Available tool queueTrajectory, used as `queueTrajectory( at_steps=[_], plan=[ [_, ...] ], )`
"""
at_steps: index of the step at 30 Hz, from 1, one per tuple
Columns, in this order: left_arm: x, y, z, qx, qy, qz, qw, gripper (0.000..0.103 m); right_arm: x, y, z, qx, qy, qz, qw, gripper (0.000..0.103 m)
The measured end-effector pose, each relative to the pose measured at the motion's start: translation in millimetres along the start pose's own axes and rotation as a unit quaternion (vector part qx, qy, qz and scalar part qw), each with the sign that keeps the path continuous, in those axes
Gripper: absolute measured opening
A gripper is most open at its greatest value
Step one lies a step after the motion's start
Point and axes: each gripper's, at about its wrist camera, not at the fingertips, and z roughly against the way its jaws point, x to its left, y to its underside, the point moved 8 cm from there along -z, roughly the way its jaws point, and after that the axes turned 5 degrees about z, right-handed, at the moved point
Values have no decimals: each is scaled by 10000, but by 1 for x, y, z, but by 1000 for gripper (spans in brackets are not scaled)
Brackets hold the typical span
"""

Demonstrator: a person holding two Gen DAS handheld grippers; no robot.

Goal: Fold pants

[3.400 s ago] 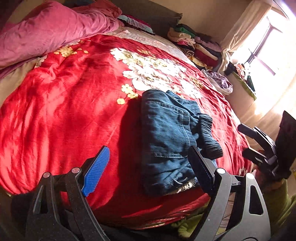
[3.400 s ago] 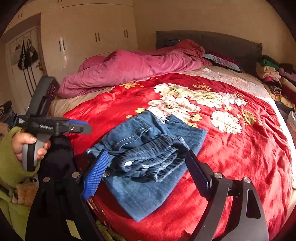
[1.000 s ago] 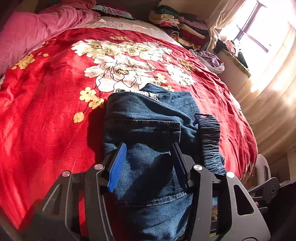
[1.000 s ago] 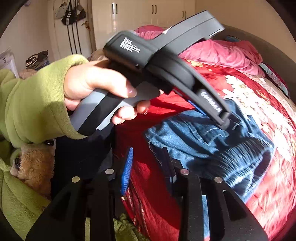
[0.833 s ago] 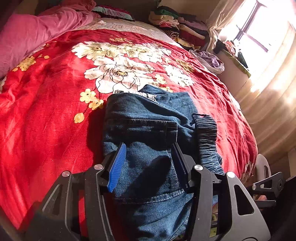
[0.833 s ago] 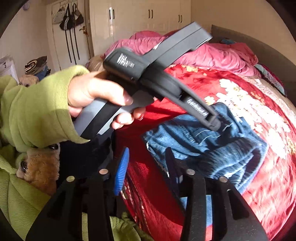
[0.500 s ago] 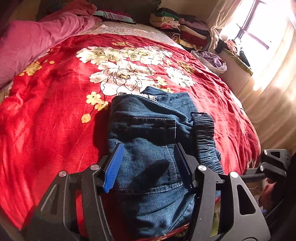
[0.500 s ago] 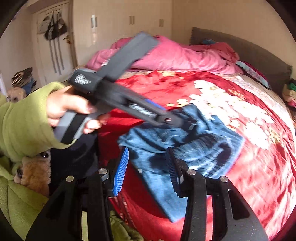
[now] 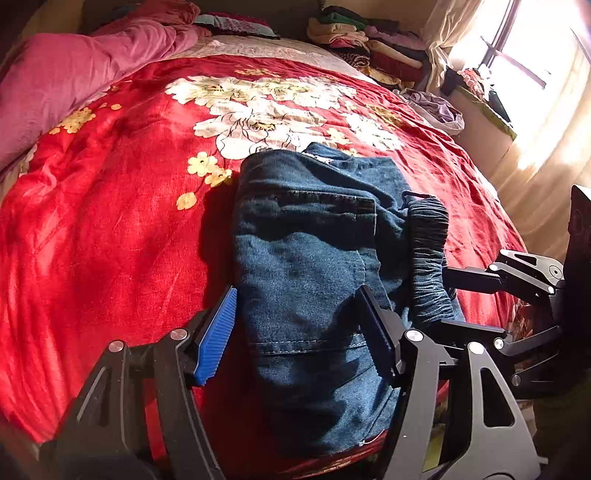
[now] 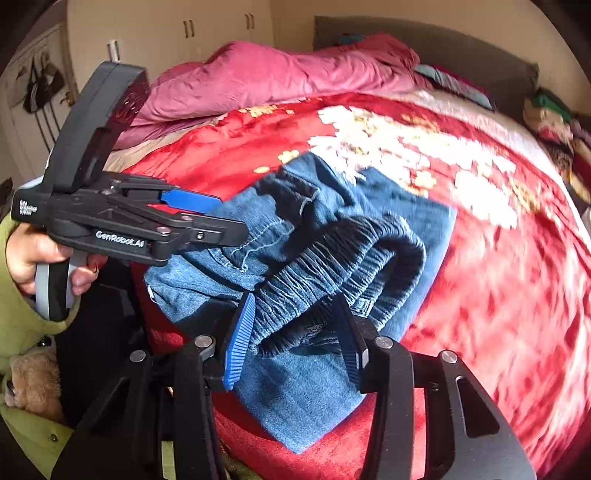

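Folded blue jeans [image 9: 306, 251] lie on the red floral bedspread [image 9: 110, 229] near its front edge, with the gathered elastic waistband [image 10: 343, 258] curled on top along their right side. My left gripper [image 9: 297, 325] hovers over the near part of the denim. Its jaws are opening, and its pads [image 9: 218, 332] stand apart from the cloth. My right gripper [image 10: 295, 332] straddles the near end of the waistband, jaws opening, with the band loose between them. The left wrist view has the right gripper [image 9: 441, 299] at the waistband. The right wrist view has the left gripper [image 10: 231, 218] in a green-sleeved hand [image 10: 26, 254].
A pink duvet [image 9: 74, 70] is bunched at the head of the bed. Stacked clothes [image 9: 362, 40] sit at the far right corner, and a sunlit window with curtains [image 9: 535, 92] lies beyond. White wardrobe doors [image 10: 207, 33] stand behind the bed. A plush toy [image 10: 33, 380] sits low at the left.
My left gripper's jaws have widened over the denim. My right gripper has swung right, from beside the left hand to the waistband's near end, and its jaws have widened too.
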Motion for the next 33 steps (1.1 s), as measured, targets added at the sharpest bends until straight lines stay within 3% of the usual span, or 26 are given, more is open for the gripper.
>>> queueTrajectory(
  at_steps=[6, 8, 13, 16, 26, 33],
  plan=[
    [2, 5, 8, -71, 135, 174, 9997, 59, -6, -7, 18, -331, -86, -209, 9992, 45],
    [2, 4, 13, -139, 155, 201, 9996, 61, -15, -9, 27, -475, 51, -300, 9984, 64],
    [0, 0, 25, -293, 71, 156, 9994, 65, -33, -10, 44, -650, 382, -484, 9960, 65],
    [0, -2, 30, -381, -43, 81, 9992, 71, -43, -9, 49, -693, 494, -650, 9942, 79],
    [4, -5, 30, -440, -305, 24, 9986, 93, -65, 5, 42, -528, 595, -1116, 9906, 79],
    [10, -3, 19, -318, -397, 92, 9987, 93, -69, 14, 28, -353, 565, -1335, 9888, 79]
  ],
)
